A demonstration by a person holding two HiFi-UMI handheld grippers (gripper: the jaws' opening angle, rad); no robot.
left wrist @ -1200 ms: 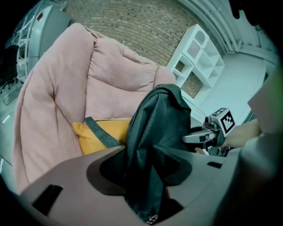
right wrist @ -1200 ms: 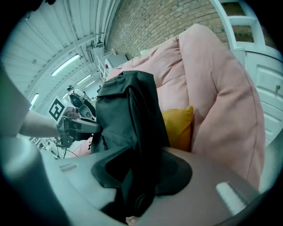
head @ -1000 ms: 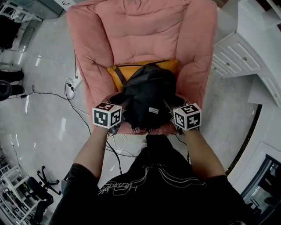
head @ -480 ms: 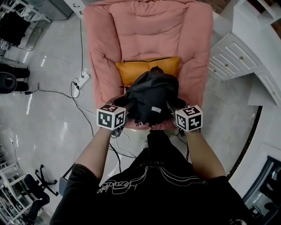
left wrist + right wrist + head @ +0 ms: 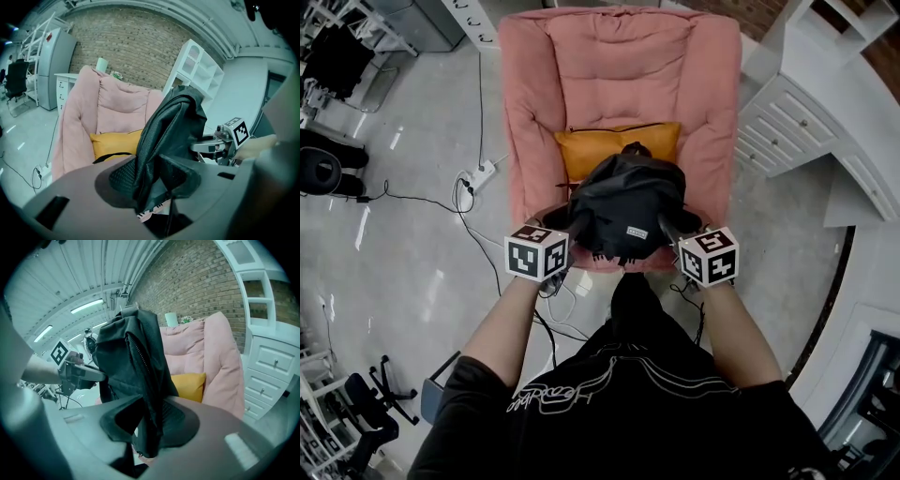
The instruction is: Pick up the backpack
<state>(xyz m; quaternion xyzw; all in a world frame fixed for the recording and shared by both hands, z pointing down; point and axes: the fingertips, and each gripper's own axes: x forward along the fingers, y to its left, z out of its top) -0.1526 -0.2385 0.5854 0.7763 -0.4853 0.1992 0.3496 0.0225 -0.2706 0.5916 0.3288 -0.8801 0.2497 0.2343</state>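
A black backpack (image 5: 625,202) hangs above the seat of a pink armchair (image 5: 619,75), in front of a yellow cushion (image 5: 614,148). My left gripper (image 5: 576,228) grips its left side and my right gripper (image 5: 665,226) its right side. In the left gripper view, black fabric (image 5: 171,122) runs down between the jaws of my left gripper (image 5: 149,180), which are closing on it. The right gripper view shows the same: backpack fabric (image 5: 133,352) is pinched in my right gripper (image 5: 147,420), whose jaws are also closing. The bottom of the bag is hidden behind my grippers.
White cabinets (image 5: 797,112) stand right of the armchair. A power strip (image 5: 478,175) and cables lie on the floor to the left, with a dark office chair (image 5: 321,173) further left. The person's arms and torso fill the lower frame.
Both grippers have risen with the backpack between them. The bag has come up off the seat and bunched together, showing more of the yellow cushion behind it.
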